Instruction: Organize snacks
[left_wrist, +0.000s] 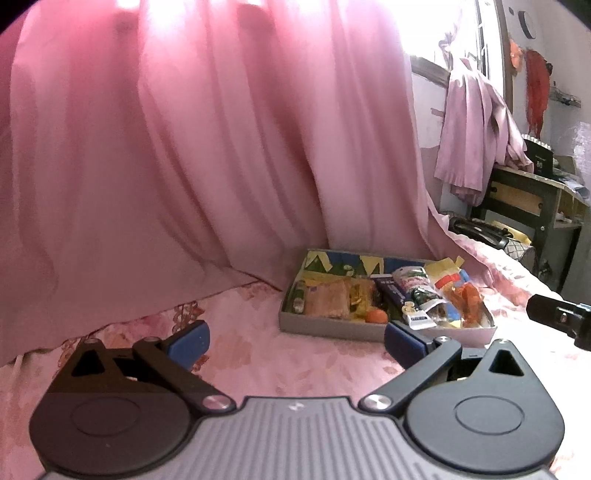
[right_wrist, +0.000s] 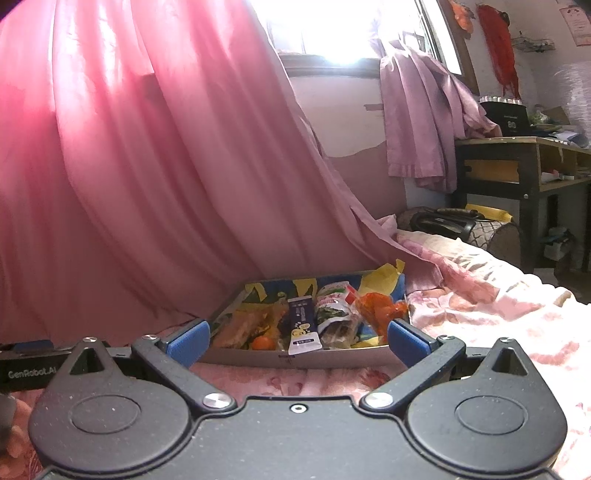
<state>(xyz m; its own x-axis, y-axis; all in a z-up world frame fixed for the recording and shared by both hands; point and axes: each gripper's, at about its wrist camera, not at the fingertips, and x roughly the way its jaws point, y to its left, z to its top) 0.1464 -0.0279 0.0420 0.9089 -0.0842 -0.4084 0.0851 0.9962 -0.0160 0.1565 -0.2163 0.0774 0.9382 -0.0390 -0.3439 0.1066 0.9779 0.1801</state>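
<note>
A shallow grey box (left_wrist: 325, 326) with a colourful lining sits on the pink flowered bed and holds several snack packets. In it lie a dark blue stick packet (left_wrist: 391, 291), a green and white pouch (left_wrist: 417, 286), an orange wrapper (left_wrist: 467, 299) and a small orange fruit (left_wrist: 376, 315). The box also shows in the right wrist view (right_wrist: 332, 357), right in front of the fingers. My left gripper (left_wrist: 297, 341) is open and empty, left of and before the box. My right gripper (right_wrist: 297, 338) is open and empty, just short of the box's near wall.
A pink curtain (left_wrist: 184, 147) hangs behind the bed and drapes onto it. A dark wooden desk (right_wrist: 517, 162) stands at the right, with a bag (right_wrist: 443, 221) on the floor beside the bed. The right gripper's body (left_wrist: 561, 317) shows at the left view's right edge.
</note>
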